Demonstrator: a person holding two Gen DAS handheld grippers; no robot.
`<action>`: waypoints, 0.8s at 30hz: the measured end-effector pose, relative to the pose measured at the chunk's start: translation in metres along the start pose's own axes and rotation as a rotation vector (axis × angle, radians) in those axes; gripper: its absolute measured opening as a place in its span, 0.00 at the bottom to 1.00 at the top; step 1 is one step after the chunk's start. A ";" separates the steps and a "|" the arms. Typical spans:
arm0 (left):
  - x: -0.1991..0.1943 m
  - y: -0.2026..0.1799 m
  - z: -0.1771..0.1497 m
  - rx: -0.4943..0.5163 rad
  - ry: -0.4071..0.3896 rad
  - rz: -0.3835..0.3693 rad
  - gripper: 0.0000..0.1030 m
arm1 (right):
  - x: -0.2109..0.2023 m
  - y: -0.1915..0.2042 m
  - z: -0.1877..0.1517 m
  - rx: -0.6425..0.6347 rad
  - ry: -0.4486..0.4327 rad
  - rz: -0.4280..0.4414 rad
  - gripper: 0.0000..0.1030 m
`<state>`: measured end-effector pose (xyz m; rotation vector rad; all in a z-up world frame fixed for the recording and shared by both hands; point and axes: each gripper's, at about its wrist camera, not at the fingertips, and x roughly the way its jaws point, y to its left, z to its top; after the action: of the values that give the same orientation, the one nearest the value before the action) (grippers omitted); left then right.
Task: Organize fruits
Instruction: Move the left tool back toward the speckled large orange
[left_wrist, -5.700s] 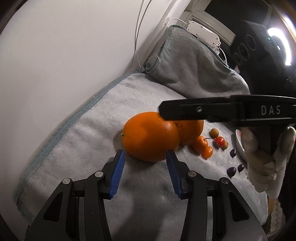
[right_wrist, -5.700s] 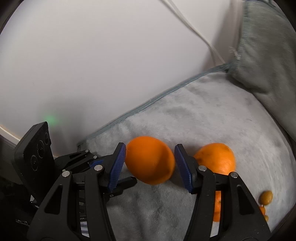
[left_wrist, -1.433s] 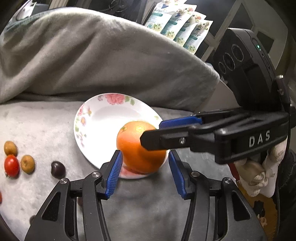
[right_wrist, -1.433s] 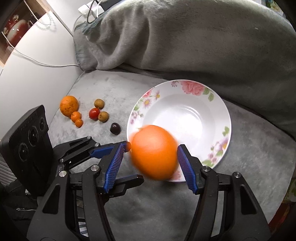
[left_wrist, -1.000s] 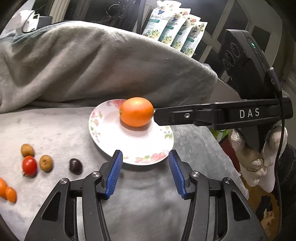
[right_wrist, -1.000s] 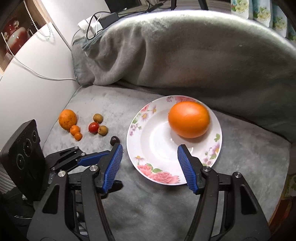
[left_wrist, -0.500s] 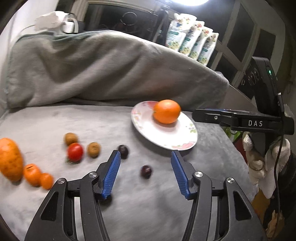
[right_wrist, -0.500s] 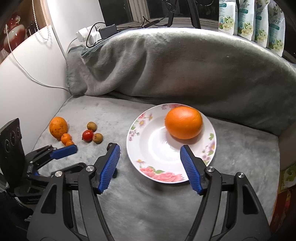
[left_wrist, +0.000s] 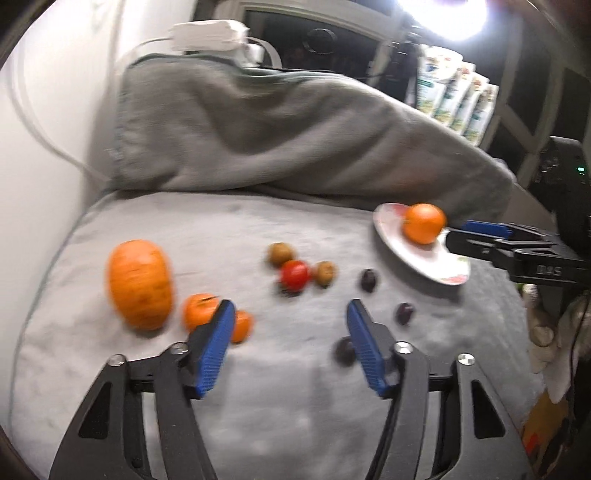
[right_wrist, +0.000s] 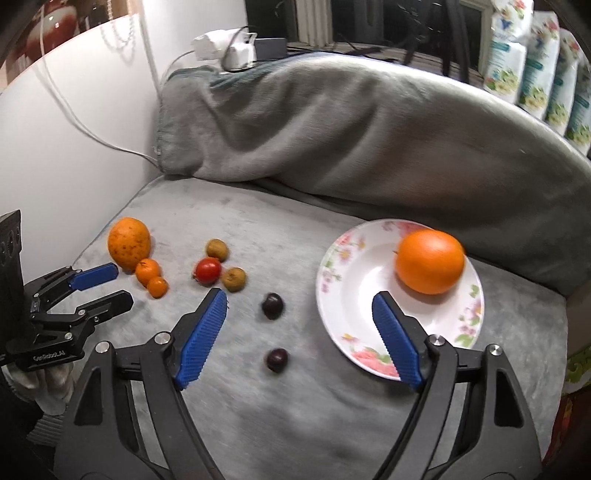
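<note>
**One orange plated, the rest waiting**

One orange (right_wrist: 429, 261) is sitting on the plate (right_wrist: 354, 295). The second orange (right_wrist: 129, 243) and small fruits are lying on the blanket (right_wrist: 332, 406). Left gripper (left_wrist: 290, 339) and right gripper (right_wrist: 299, 328) are hovering empty, jaws just opening wide.

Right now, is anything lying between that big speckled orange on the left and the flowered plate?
Yes. Between the speckled orange and the plate lie two small tangerines, a tomato, two brownish fruits and a dark plum, all resting on the grey blanket.
</note>
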<state>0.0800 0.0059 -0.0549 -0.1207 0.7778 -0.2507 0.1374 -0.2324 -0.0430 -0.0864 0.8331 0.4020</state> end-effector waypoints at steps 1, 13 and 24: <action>-0.002 0.005 -0.001 -0.005 -0.002 0.015 0.63 | 0.002 0.006 0.002 -0.007 0.000 0.010 0.81; -0.013 0.077 -0.018 -0.141 0.018 0.134 0.63 | 0.027 0.061 0.022 -0.072 0.014 0.089 0.81; -0.008 0.109 -0.024 -0.189 0.020 0.162 0.63 | 0.060 0.101 0.037 -0.103 0.062 0.171 0.81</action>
<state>0.0769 0.1127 -0.0885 -0.2323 0.8255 -0.0240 0.1608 -0.1123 -0.0536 -0.1238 0.8843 0.6060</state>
